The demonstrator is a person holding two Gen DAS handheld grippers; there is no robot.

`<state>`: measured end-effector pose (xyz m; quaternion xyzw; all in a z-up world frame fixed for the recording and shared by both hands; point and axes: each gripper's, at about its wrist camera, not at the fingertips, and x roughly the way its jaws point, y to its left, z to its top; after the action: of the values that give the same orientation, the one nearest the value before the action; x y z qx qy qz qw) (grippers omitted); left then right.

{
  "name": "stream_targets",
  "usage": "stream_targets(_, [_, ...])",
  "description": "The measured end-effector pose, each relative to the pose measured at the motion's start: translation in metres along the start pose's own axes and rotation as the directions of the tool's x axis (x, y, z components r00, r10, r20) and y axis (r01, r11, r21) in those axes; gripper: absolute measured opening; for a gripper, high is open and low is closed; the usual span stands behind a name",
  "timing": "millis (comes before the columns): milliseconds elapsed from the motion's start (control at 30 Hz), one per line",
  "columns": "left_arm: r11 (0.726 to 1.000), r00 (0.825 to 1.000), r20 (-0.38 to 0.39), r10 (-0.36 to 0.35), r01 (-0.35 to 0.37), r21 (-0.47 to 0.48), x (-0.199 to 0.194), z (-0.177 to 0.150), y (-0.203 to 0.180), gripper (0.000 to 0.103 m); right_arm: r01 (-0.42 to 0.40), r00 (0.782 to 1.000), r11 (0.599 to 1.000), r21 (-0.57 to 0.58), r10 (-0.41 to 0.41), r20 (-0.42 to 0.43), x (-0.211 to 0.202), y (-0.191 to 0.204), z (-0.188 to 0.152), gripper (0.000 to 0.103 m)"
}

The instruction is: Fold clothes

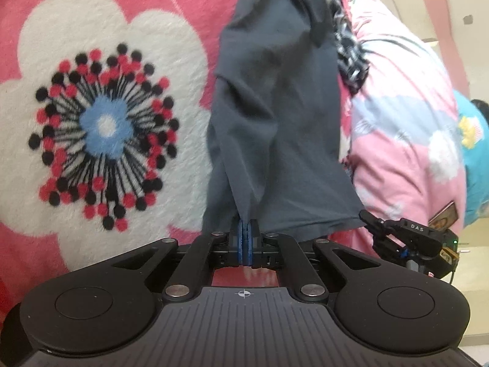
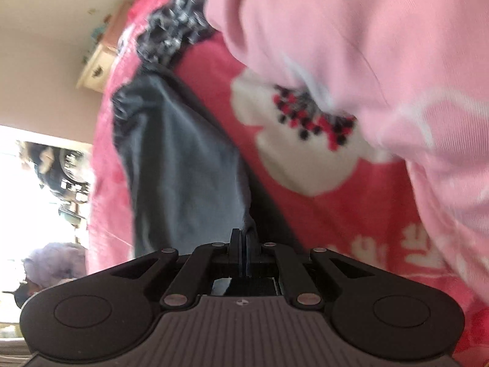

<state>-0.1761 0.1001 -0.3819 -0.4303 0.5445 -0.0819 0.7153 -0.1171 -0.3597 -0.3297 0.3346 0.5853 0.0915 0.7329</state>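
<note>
Grey cloth: dark grey garment [image 1: 275,116] stretched out over the pink flowered blanket [image 1: 76,46], near end lifted, far end trailing towards a black-and-white patterned piece [image 1: 348,61].
Left gripper: left gripper [image 1: 246,238] pinched tight on the near hem, blue pads together with a fold of fabric caught between them.
Right gripper: right gripper [image 2: 243,244] also clamped down, jaws together on an edge of the same grey cloth [image 2: 183,159]; it shows from the left view just beside the hem's other corner [image 1: 406,238].
Surroundings: pink printed bedding [image 1: 403,116] bunched up alongside, close to the garment's right edge.
Step in hand: looks like both corners are secured, so the lift for a fold is on.
Next move: I'd judge both hands need to carry the hem together towards the far end, keeping it taut and level.
Watch out: uneven pull could skew the fold, and that bedding may snag.
</note>
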Motion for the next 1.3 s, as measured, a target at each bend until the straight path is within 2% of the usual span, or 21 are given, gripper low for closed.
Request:
stream_targets(133, [1.0, 1.0, -0.005, -0.009, 0.009, -0.02, 0.002, 0.0, 0.003, 0.001, 0.045, 0.999, 0.998, -0.036, -0.045, 0.012, 0.001, -0.001, -0.001, 0.007])
stream_targets(233, [1.0, 1.0, -0.009, -0.005, 0.005, -0.015, 0.002, 0.002, 0.003, 0.001, 0.041, 0.999, 0.999, -0.001, -0.041, 0.016, 0.0, -0.007, 0.003, 0.023])
stream_targets(333, [1.0, 1.0, -0.013, -0.005, 0.005, -0.019, 0.002, 0.002, 0.004, 0.001, 0.037, 0.999, 0.999, 0.028, -0.037, 0.025, -0.002, -0.012, 0.007, 0.032])
stream_targets(500, [1.0, 1.0, -0.013, -0.003, 0.003, -0.03, 0.003, 0.003, 0.006, 0.001, 0.016, 1.0, 0.999, 0.046, -0.017, 0.01, -0.001, -0.014, 0.006, 0.034])
stream_targets(600, [0.999, 1.0, -0.014, -0.003, 0.003, -0.036, 0.004, 0.003, 0.007, 0.001, 0.029, 1.0, 0.998, 0.047, -0.029, -0.006, 0.005, -0.015, 0.004, 0.038])
stream_targets(767, [0.999, 1.0, -0.013, -0.005, 0.004, -0.038, 0.008, 0.003, 0.007, 0.001, 0.065, 0.998, 0.998, 0.014, -0.064, -0.028, 0.02, -0.013, 0.002, 0.039])
stream_targets(833, [0.999, 1.0, -0.012, -0.004, 0.003, -0.039, 0.009, 0.003, 0.007, 0.001, 0.068, 0.996, 0.998, -0.018, -0.069, -0.051, 0.029, -0.011, 0.0, 0.037])
stream_targets(867, [0.999, 1.0, -0.01, -0.002, 0.002, -0.04, 0.009, 0.003, 0.007, 0.001, 0.056, 0.996, 0.998, -0.031, -0.058, -0.073, 0.033, -0.009, -0.001, 0.033])
stream_targets(933, [0.999, 1.0, -0.001, -0.003, 0.003, -0.047, 0.006, 0.004, 0.005, 0.001, 0.023, 0.995, 0.999, -0.035, -0.026, -0.091, 0.031, -0.005, -0.003, 0.007])
stream_targets(1033, [0.997, 0.998, 0.031, -0.046, 0.047, -0.063, -0.005, 0.004, 0.001, 0.001, -0.016, 0.998, 0.998, -0.066, 0.011, -0.066, 0.017, 0.004, -0.007, 0.003])
stream_targets(1200, [0.989, 0.993, 0.055, -0.106, 0.111, -0.094, -0.026, 0.005, -0.002, 0.001, -0.132, 0.99, 0.991, -0.023, 0.131, -0.045, -0.02, 0.011, -0.004, 0.002])
stream_targets(1300, [0.987, 0.99, 0.052, -0.129, 0.133, -0.093, -0.036, 0.003, -0.003, 0.001, -0.109, 0.993, 0.992, -0.07, 0.106, -0.044, -0.036, 0.015, -0.003, 0.002])
